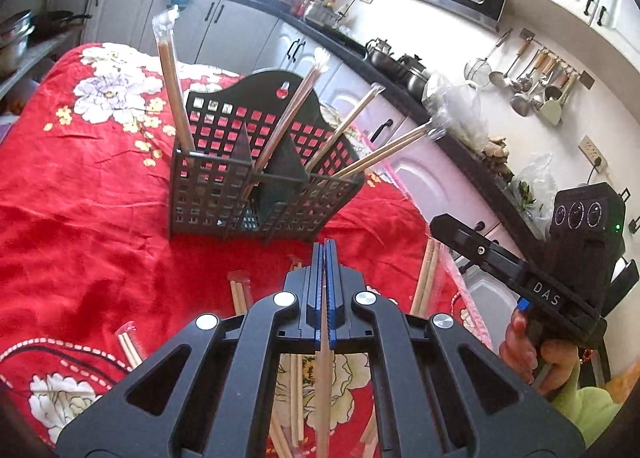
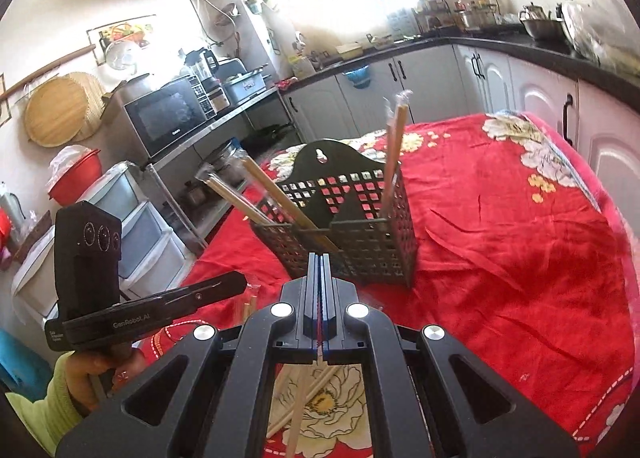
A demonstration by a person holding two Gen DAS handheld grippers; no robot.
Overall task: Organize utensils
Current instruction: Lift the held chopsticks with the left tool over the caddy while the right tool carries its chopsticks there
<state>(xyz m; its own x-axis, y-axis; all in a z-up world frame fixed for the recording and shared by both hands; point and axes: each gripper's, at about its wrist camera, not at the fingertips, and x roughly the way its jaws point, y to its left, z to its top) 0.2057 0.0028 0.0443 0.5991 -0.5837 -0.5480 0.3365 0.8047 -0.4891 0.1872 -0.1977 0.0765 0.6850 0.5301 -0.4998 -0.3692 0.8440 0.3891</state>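
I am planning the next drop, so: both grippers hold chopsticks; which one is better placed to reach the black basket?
Probably right: the right gripper overlaps the basket front wall in its own view, while red cloth separates the left gripper from it.

Left gripper (image 1: 325, 246): matte black linkage arms, four round silver pivot screws, blue-edged pads pressed flat together. Right gripper (image 2: 319, 258) has the same black frame and silver screws. At four o'clock in the left view, a black camera block with three round lenses, a green light, white "DAS" lettering. At eight o'clock in the right view, "GenRobot.AI" lettering, a lime-green sleeve (image 2: 38, 404).
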